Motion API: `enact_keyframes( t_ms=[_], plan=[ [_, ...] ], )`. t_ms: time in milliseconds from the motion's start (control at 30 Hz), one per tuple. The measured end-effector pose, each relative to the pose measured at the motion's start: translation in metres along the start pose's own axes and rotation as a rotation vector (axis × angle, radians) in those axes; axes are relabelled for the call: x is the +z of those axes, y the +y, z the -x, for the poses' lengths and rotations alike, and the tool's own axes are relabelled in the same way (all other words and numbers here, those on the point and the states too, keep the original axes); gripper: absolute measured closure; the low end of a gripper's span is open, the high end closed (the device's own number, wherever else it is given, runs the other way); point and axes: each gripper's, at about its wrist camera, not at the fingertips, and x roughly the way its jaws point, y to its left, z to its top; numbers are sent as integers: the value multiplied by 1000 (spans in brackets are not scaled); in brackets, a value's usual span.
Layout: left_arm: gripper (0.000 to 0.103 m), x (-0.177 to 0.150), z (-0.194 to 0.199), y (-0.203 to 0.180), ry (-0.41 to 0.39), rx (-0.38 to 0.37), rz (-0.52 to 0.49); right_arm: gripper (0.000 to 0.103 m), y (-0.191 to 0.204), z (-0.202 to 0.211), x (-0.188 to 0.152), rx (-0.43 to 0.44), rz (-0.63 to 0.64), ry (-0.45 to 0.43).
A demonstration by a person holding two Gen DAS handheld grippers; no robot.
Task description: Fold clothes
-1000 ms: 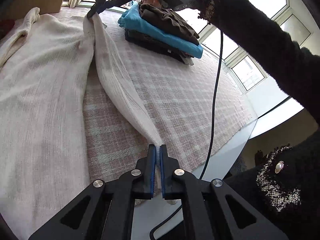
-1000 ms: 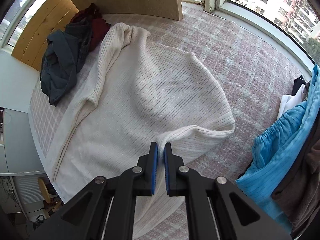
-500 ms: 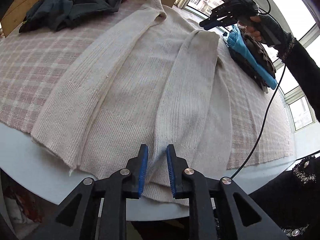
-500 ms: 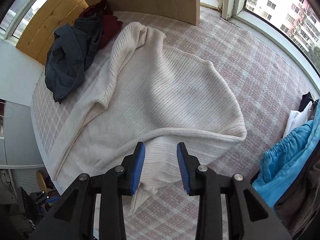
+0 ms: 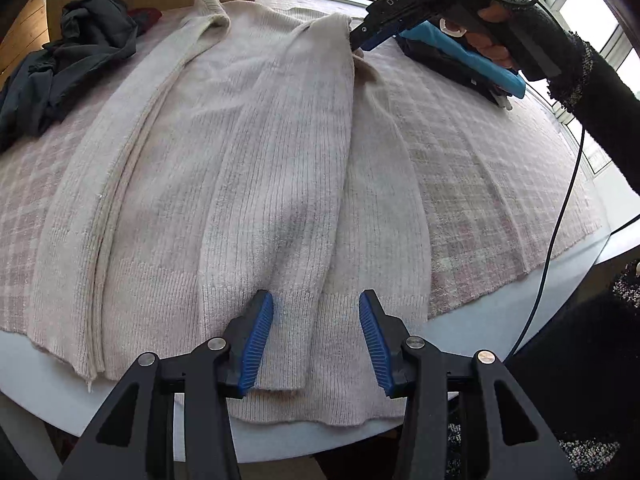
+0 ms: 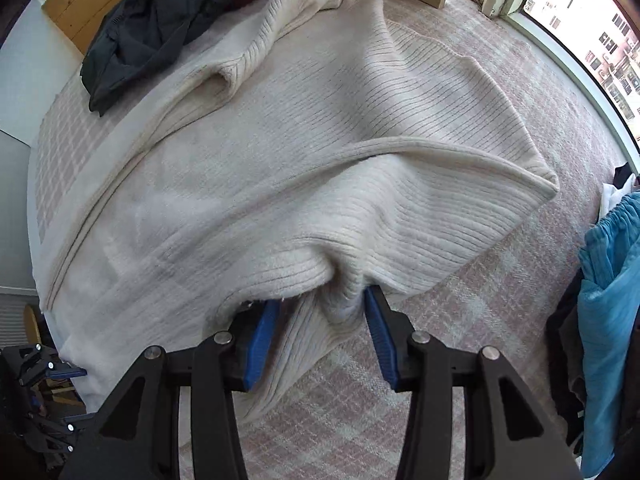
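Observation:
A cream ribbed sweater [image 5: 160, 168] lies flat on the plaid-covered table, its sleeve [image 5: 288, 168] folded lengthwise over the body. My left gripper [image 5: 316, 304] hovers at the near hem. Its jaws are opening, with the sleeve cuff [image 5: 292, 340] lying loose between them. In the right wrist view the sweater [image 6: 320, 140] fills the frame. My right gripper [image 6: 322, 304] points down at the shoulder end, jaws opening, a bunched fold of knit between them and not pinched. The left wrist view shows the right gripper [image 5: 354, 42] at the far end of the sleeve.
A heap of dark clothes [image 5: 68, 60] [image 6: 160, 20] lies at the far left. A folded stack topped with blue fabric [image 5: 460, 56] [image 6: 608, 280] sits at the right. The plaid cloth [image 5: 500, 184] ends at the white table edge [image 5: 480, 320]. A black cable [image 5: 560, 220] hangs at right.
Both grippers were shut on the sleeve's ends, holding it stretched above the table. The sleeve now lies on the sweater's body, and both jaws have opened and come lower.

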Motion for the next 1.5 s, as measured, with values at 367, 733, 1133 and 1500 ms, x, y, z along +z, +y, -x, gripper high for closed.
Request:
enact_keyframes(
  t_ms=[367,733,1133,1500],
  plan=[
    [83,-6,2,9,-6,-32,-21,87,-54,14,-39,44,-30,60],
    [98,-3,45,-23,-29,-86,-79,66,-49,22,-41,81,-6,24],
    [70,1,-1,-18,64,104,-174,72,-41,3,-27,89,5,31],
    [94,-2,51,-37,23,-19,-139,89,-61,7,-28,127,9,94]
  ],
)
